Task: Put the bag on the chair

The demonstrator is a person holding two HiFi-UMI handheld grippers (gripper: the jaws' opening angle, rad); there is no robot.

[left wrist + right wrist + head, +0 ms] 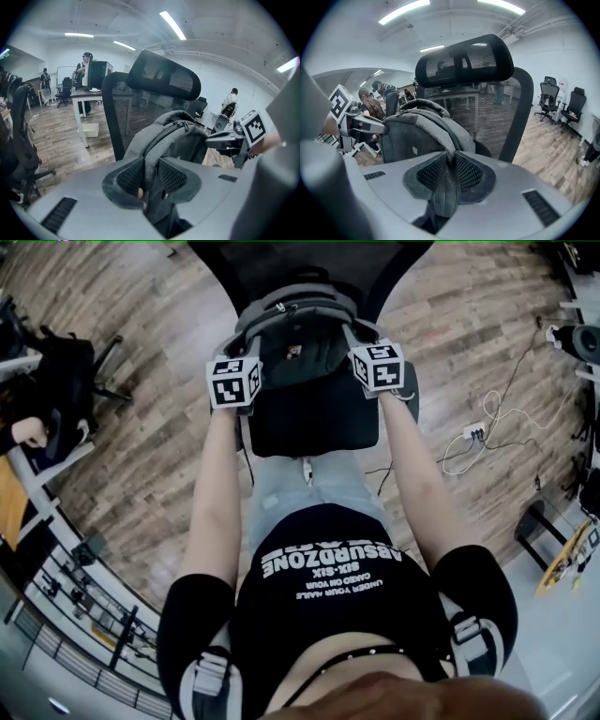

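We face a black mesh chair [314,432] standing on a wood floor [141,456]. We hold the grey bag [298,348] over its seat, just before the backrest; whether it rests there we cannot tell. Our left gripper [152,161] is clamped on one strap [151,140], and our right gripper [451,157] on the other strap [446,196].

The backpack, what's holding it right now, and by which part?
Both grippers: the left gripper and right gripper each have jaws shut on a grey strap of the backpack, one per side.
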